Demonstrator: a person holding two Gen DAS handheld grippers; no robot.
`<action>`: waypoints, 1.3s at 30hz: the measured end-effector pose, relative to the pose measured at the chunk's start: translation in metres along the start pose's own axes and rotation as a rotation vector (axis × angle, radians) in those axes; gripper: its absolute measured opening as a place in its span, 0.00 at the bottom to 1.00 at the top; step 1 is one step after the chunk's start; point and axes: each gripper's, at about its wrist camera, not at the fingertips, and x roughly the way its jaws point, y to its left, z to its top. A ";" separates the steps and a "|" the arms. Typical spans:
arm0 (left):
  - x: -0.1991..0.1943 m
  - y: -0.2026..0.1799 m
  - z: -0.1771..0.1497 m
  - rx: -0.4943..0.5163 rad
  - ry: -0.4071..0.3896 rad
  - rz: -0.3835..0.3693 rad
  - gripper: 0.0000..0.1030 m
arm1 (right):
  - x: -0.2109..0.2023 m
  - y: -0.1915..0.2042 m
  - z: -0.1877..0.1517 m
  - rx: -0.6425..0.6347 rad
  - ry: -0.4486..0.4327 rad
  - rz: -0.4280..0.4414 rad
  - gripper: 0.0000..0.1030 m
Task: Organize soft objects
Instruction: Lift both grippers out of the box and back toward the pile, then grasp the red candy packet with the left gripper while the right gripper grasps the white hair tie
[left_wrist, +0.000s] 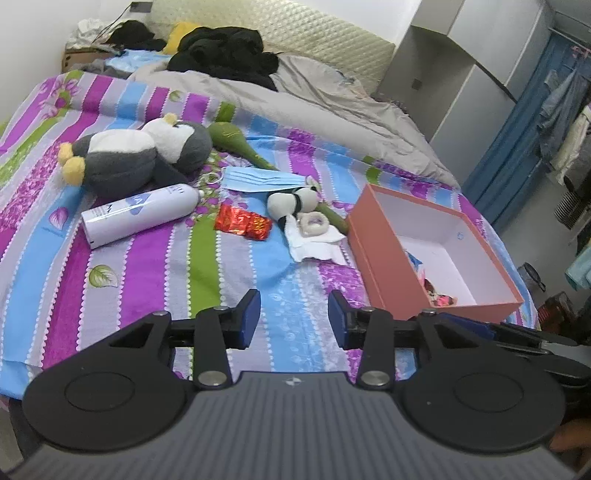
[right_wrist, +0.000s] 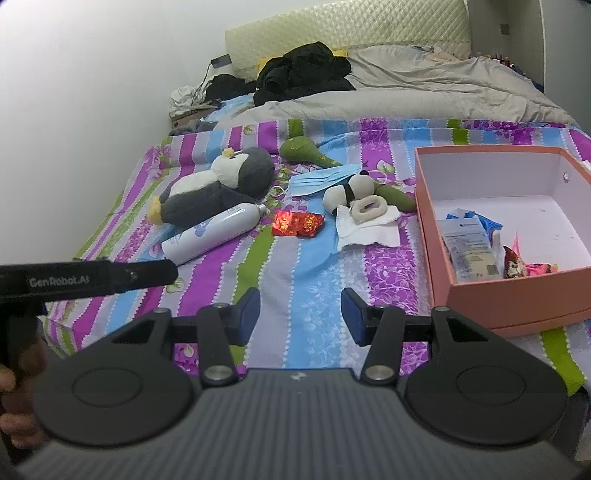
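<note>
Both grippers hover over the near edge of the striped bedsheet, jaws spread and holding nothing: left gripper, right gripper. The soft things lie farther up the bed, ahead of both: a small panda plush almost straight beyond the left gripper, its long axis running left-right, and a grey penguin plush to the far left. The pink box, already holding a few packets, sits to the right, nearer the right gripper. A spray can, red foil wrapper and blue face mask lie between. A rumpled grey duvet and padded headboard close the far end.
</note>
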 end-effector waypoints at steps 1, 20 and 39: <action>0.003 0.003 0.000 -0.006 0.002 0.005 0.45 | 0.003 0.000 0.001 0.000 0.003 -0.001 0.50; 0.110 0.038 0.038 -0.036 0.079 0.037 0.45 | 0.097 -0.022 0.042 -0.001 0.064 -0.042 0.50; 0.276 0.063 0.078 -0.020 0.117 0.013 0.45 | 0.241 -0.060 0.085 0.027 0.114 -0.078 0.33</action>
